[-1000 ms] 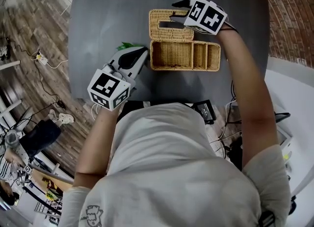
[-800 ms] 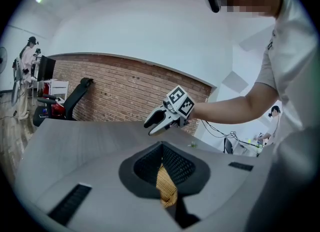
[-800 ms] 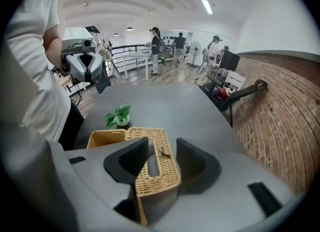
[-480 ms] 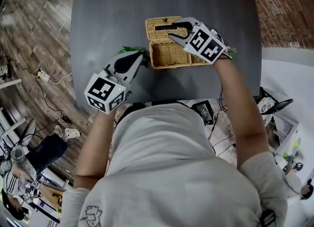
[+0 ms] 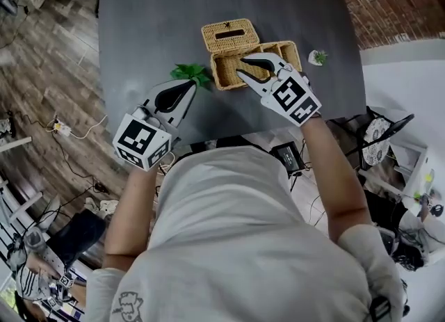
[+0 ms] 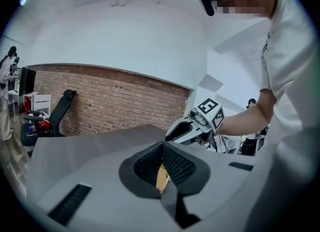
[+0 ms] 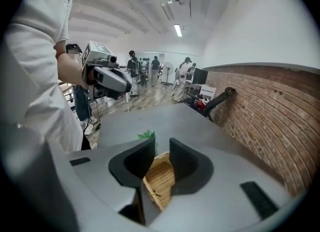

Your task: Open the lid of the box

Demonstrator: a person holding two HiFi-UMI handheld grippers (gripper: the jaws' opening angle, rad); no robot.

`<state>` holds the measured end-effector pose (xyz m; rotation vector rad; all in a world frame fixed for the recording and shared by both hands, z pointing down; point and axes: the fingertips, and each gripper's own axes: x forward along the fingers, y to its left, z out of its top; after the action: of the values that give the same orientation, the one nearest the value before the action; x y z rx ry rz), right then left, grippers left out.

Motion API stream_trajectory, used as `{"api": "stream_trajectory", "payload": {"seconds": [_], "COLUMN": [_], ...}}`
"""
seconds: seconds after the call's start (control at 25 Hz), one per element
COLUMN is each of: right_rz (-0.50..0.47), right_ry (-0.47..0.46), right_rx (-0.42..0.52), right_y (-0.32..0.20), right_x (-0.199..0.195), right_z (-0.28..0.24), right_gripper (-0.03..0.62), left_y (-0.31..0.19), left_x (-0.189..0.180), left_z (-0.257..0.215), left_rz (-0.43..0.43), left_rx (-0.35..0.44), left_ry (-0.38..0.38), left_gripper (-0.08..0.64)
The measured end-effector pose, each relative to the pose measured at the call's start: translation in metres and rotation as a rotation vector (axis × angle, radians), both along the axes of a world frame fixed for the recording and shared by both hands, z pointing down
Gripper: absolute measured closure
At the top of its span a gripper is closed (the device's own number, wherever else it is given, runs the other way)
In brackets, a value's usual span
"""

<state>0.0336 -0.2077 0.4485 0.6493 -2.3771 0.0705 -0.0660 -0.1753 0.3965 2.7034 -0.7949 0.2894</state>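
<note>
The wicker box (image 5: 226, 74) is judged to be light and fairly stiff, with a rough weave that should not slip between pads. It could slide on the smooth dark table (image 5: 139, 28) if pushed from one side. The lid (image 5: 217, 39) is probably just as light and seems to be hinged along the back edge. The free edge of the lid, or the slot cut in its middle, is thought the best place to take hold. A hard pinch on the thin woven rim could crush or fray it.

The box is seen near the far middle of the table, a pale golden, rectangular basket with inner dividers. The lid lies folded back flat behind the body, so the inside is exposed and the opening appears to be done.

The right gripper (image 5: 241, 65) is held over the front of the box. Its jaws are closing with a narrow gap left, and the weave only shows through that gap, with nothing pinched. The left gripper (image 5: 193, 84) is held near the box's left, beside a green leafy sprig (image 5: 191, 72), its jaws brought together on nothing.
</note>
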Motion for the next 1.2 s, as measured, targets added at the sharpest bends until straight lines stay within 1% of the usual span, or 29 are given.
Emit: {"api": "stream_trajectory", "payload": {"seconds": [0.32,0.4,0.56,0.68,0.84,0.92,1.08,1.2], "right_rz": [0.145,0.172,0.221,0.252,0.251,0.253,0.261,0.277], "right_ry": [-0.090,-0.111,-0.154,-0.169,-0.143,-0.157,-0.193,-0.211], "right_rx": [0.053,0.072,0.107,0.134,0.139,0.138,0.148,0.171], "right_y": [0.051,0.063,0.088,0.106,0.132,0.141,0.153,0.160], "right_x": [-0.010,-0.014,-0.025,-0.030,-0.029,-0.029,-0.029,-0.018], "right_z": [-0.023,-0.030,-0.045,-0.055,-0.071,-0.075,-0.081,-0.090], "right_gripper": [0.533,0.551,0.566,0.578,0.586,0.586,0.586,0.586], "left_y": [0.035,0.046,0.063,0.072,0.084,0.088,0.095,0.103], "left_x": [-0.024,-0.028,-0.037,-0.040,-0.035,-0.035,-0.040,-0.033], "left_z": [-0.020,-0.027,-0.037,-0.045,-0.061,-0.066,-0.067,-0.067], "left_rz": [0.057,0.073,0.109,0.133,0.152,0.148,0.116,0.099], "left_rx": [0.035,0.051,0.081,0.102,0.145,0.166,0.168,0.183], "left_ry": [0.033,0.039,0.047,0.059,0.072,0.071,0.080,0.066], "left_gripper": [0.549,0.549,0.549,0.549,0.549,0.549,0.549,0.549]}}
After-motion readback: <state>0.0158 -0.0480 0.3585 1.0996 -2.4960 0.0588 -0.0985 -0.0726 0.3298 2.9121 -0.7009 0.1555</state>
